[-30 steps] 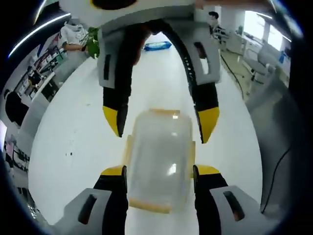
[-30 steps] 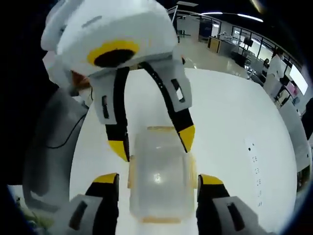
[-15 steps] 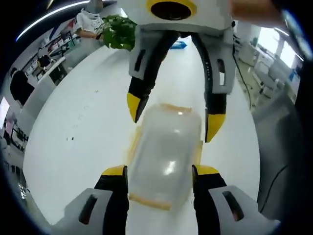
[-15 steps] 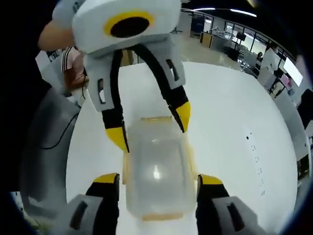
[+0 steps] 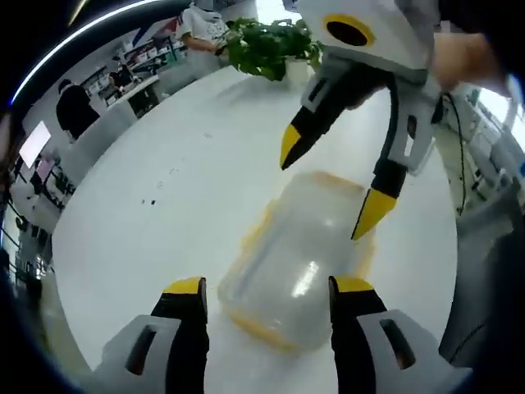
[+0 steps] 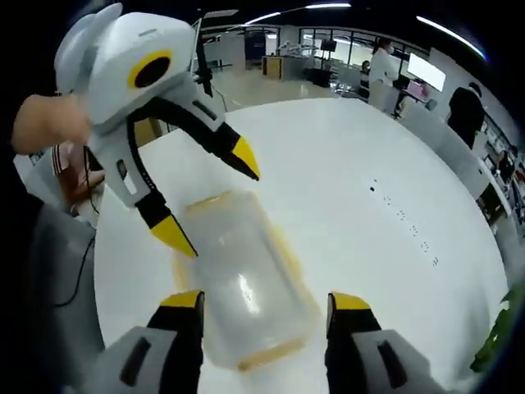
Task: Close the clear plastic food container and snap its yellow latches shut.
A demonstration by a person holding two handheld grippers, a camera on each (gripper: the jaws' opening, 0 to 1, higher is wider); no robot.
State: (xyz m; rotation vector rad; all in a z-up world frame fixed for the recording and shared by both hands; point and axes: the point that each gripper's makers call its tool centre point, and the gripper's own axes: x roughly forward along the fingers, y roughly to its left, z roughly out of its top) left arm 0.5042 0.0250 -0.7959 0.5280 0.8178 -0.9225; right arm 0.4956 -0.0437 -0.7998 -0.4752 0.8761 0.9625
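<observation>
The clear plastic container (image 5: 299, 250) with yellow trim lies on the white table (image 5: 164, 205) with its lid on top. In the left gripper view its near end sits between my left gripper's (image 5: 269, 287) open yellow-tipped jaws. My right gripper (image 5: 330, 179) comes in from the upper right, open, its tips spread over the far end. In the right gripper view the container (image 6: 242, 271) runs diagonally between my right gripper's (image 6: 265, 300) open jaws. The left gripper (image 6: 209, 195) reaches in from the upper left, open, over the far end. Whether the latches are snapped is unclear.
A potted plant (image 5: 267, 45) stands at the table's far edge, with people and desks behind it. A grey chair back with a cable (image 6: 57, 271) is beside the table. Small black marks (image 6: 402, 217) dot the tabletop. A hand (image 6: 45, 123) holds the left gripper.
Both views have swung round, so the container now lies diagonally in them. Each opposite gripper has shifted sideways and stands tilted over the far end. Both grippers stay open.
</observation>
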